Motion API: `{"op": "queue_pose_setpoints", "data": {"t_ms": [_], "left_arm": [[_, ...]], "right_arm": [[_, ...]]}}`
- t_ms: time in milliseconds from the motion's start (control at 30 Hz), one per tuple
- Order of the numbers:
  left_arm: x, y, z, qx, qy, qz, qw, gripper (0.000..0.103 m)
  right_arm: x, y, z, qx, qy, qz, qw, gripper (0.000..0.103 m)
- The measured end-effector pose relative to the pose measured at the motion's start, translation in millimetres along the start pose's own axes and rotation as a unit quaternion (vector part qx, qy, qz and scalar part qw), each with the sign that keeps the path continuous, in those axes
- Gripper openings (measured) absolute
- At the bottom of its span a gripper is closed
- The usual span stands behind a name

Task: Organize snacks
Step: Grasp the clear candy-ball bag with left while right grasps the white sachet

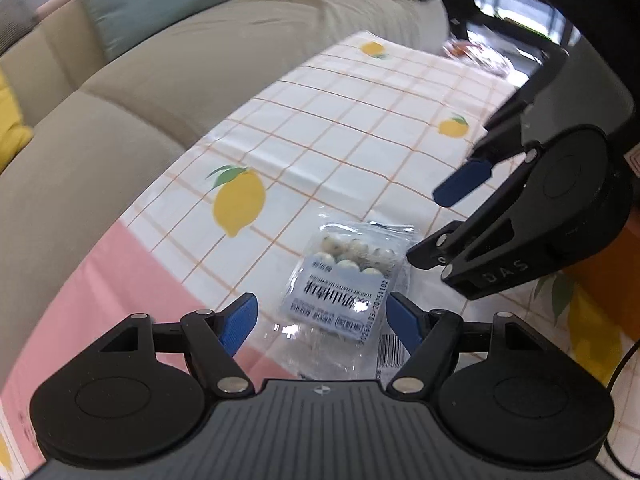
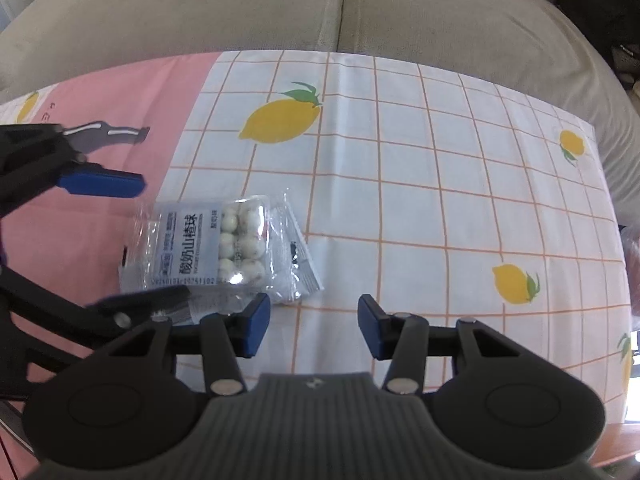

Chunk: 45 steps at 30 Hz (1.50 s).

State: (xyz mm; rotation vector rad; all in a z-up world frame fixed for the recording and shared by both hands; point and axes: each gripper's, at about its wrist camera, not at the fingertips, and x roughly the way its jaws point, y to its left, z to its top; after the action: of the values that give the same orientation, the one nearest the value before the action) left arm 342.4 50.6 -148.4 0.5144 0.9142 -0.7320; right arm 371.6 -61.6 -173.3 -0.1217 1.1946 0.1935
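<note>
Presently catalogued: one snack packet, clear wrapper with a pale blue label and a tray of white speckled balls, lying flat on the tablecloth where the pink band meets the white lemon-printed grid.

Left gripper: jaws spread wide, blue pads standing either side of the packet's near end. From its own camera the pads appear clear of the wrapper; the right wrist view shows one blue finger just beyond the packet's far edge and the other, blurred, lying across the near edge, so contact there cannot be ruled out. No grasp is made.

Right gripper: jaws partly open, nothing between them but bare cloth. Its left pad sits just beside the packet's near corner, seemingly not touching. In the left wrist view the same gripper hangs just beside the packet's right side.

Sofa: beige, running along the table's far edge, with a teal cushion on it.
</note>
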Motion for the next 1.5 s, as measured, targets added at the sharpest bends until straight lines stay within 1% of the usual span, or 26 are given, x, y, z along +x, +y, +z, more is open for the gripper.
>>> {"op": "queue_pose_setpoints", "data": {"t_ms": [67,133,167,200,233,333,500,567,667,733,767,833,933,1033,1133,1267,1400,1467,1500], "left_arm": [[6.4,0.1,3.6,0.012,0.004,-0.012,0.9998,0.088],[11.1,2.8,6.1,0.004,0.006,-0.022,0.9997,0.088],[13.7,4.5,6.2,-0.007,0.011,-0.026,0.9996,0.087],[15.5,6.5,5.3,-0.022,0.014,-0.031,0.9992,0.086],[16.4,8.9,3.5,-0.037,0.014,-0.039,0.9984,0.081],[13.8,13.2,-5.1,-0.090,0.002,-0.045,0.9949,0.074],[3.4,19.4,-20.2,-0.161,-0.006,-0.021,0.9867,0.073],[-3.2,21.7,-28.7,-0.186,-0.007,0.000,0.9825,0.072],[-12.9,27.4,-41.2,-0.222,-0.001,0.038,0.9744,0.072],[-17.2,34.6,-50.3,-0.241,0.003,0.062,0.9686,0.071],[-19.1,36.3,-54.8,-0.243,0.005,0.073,0.9671,0.071],[-22.8,40.8,-63.7,-0.245,0.008,0.094,0.9648,0.071],[-26.8,45.6,-73.4,-0.257,0.010,0.096,0.9615,0.071],[-29.3,43.3,-78.5,-0.254,0.010,0.101,0.9619,0.071],[-29.8,39.7,-83.9,-0.254,0.016,0.109,0.9609,0.071],[-34.4,41.6,-94.0,-0.267,0.017,0.112,0.9570,0.071],[-40.5,44.0,-102.0,-0.284,0.025,0.119,0.9510,0.071],[-43.5,43.1,-105.0,-0.295,0.035,0.122,0.9471,0.071],[-45.3,42.0,-106.6,-0.300,0.041,0.123,0.9450,0.071]], "right_arm": [[2.1,0.8,0.0,-0.003,0.000,-0.002,1.000,0.047],[3.8,1.5,0.9,-0.002,0.002,0.000,1.000,0.047],[4.1,1.7,1.3,0.000,0.001,0.003,1.000,0.045],[4.2,2.3,1.6,0.001,0.000,-0.001,1.000,0.045],[4.8,2.0,2.2,0.001,-0.001,-0.003,1.000,0.045],[5.9,-0.4,2.6,0.013,0.000,0.004,1.000,0.045],[4.4,-0.3,0.2,0.029,-0.005,0.013,0.999,0.046],[2.6,1.4,-1.0,0.039,-0.009,0.020,0.999,0.054],[-0.2,5.3,-3.0,0.063,-0.010,0.027,0.998,0.060],[0.1,6.9,-3.8,0.097,-0.005,0.045,0.994,0.061],[1.2,7.5,-4.0,0.117,-0.002,0.053,0.992,0.065],[4.1,8.6,-4.3,0.163,0.004,0.064,0.985,0.065],[8.8,13.2,-2.4,0.215,0.004,0.062,0.975,0.065],[15.3,22.6,1.9,0.236,0.008,0.060,0.970,0.066],[18.4,36.6,7.2,0.226,-0.005,0.038,0.973,0.068],[22.8,56.2,16.3,0.191,-0.017,0.013,0.981,0.069],[26.8,79.9,20.7,0.127,-0.019,-0.008,0.992,0.070],[28.5,91.0,19.3,0.091,-0.017,-0.016,0.996,0.073],[28.9,95.3,17.6,0.076,-0.016,-0.018,0.997,0.074]]}}
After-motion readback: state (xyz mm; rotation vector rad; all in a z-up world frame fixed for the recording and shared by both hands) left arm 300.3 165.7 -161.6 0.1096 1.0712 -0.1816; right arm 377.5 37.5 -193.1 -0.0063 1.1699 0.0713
